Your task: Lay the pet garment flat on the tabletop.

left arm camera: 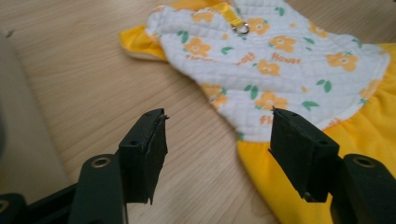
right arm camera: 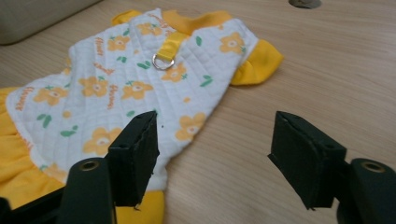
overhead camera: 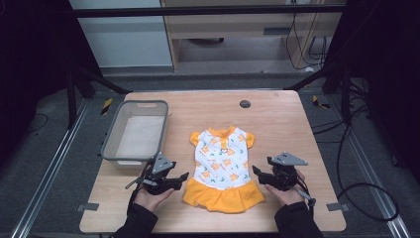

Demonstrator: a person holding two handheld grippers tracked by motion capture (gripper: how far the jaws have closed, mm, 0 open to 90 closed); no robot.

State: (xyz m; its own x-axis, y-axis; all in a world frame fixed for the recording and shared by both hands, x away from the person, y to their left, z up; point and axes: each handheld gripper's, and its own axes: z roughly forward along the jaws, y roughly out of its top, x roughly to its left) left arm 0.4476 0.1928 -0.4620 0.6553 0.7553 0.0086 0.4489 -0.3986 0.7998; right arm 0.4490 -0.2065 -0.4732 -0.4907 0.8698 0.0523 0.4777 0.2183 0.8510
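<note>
Far left on the wooden table (overhead camera: 277,114): a grey basket (overhead camera: 110,143), nothing visible inside, set lengthwise near the table's left edge.

Just right of its near corner: left gripper (overhead camera: 184,177), held in the person's left hand (overhead camera: 151,197), pointing right toward the garment. Jaws spread wide, nothing between them. In the left gripper view the pads hang above bare wood and the skirt's edge, clear of the cloth.

Centre: a small dress (overhead camera: 222,168), lying flat, collar away from the person, skirt toward them. White quilted body with orange flowers and green leaves, orange collar and cap sleeves, orange-yellow ruffled skirt. A metal ring (right arm camera: 163,61) sits on a yellow strap below the collar.

Right of the skirt: right gripper (overhead camera: 258,173) in the right hand (overhead camera: 289,193), pointing left at the garment. Jaws wide apart and empty; in the right gripper view one pad stands over the white hem, the other over wood.

Far side: a dark round grommet (overhead camera: 244,104) in the tabletop.
</note>
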